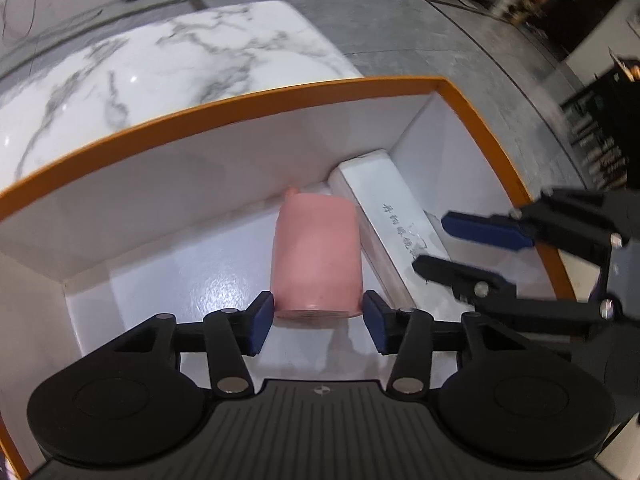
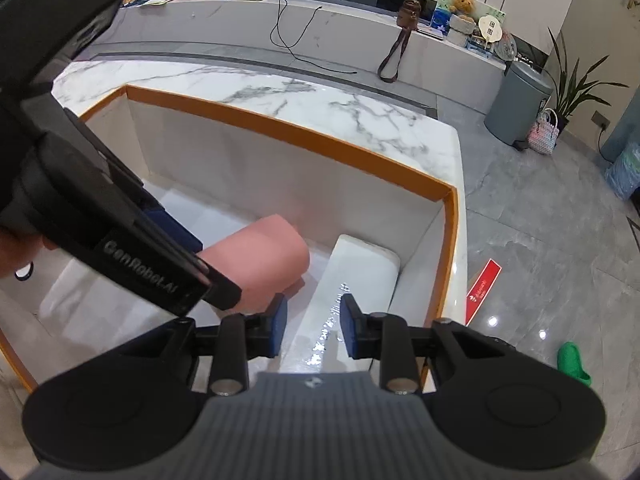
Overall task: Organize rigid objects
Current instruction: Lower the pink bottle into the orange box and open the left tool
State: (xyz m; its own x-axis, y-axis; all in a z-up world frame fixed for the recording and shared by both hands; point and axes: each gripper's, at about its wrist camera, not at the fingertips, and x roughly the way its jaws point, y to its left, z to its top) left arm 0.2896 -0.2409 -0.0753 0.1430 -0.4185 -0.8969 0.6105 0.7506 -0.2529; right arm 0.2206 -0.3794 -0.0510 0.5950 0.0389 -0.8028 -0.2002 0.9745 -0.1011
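A pink cup (image 1: 316, 248) (image 2: 264, 256) lies on its side on the floor of a white box with an orange rim (image 1: 240, 108) (image 2: 280, 128). My left gripper (image 1: 318, 320) reaches down into the box, its blue pads flanking the cup's near end with thin gaps, so it is open. Beside the cup, along the right wall, lies a long white case (image 1: 384, 208) (image 2: 360, 264) with printed characters. My right gripper (image 2: 314, 320) (image 1: 432, 240) hovers just over that case, its jaws a little apart and gripping nothing. The left gripper's fingers (image 2: 160, 276) hide part of the cup.
The box stands on a white marble table (image 1: 180, 52) (image 2: 360, 108) at its right edge. Beyond that edge is grey tiled floor with a grey bin (image 2: 516, 108), a red sign (image 2: 484, 284) and a green slipper (image 2: 574, 364). A hand (image 2: 16, 248) shows at the left.
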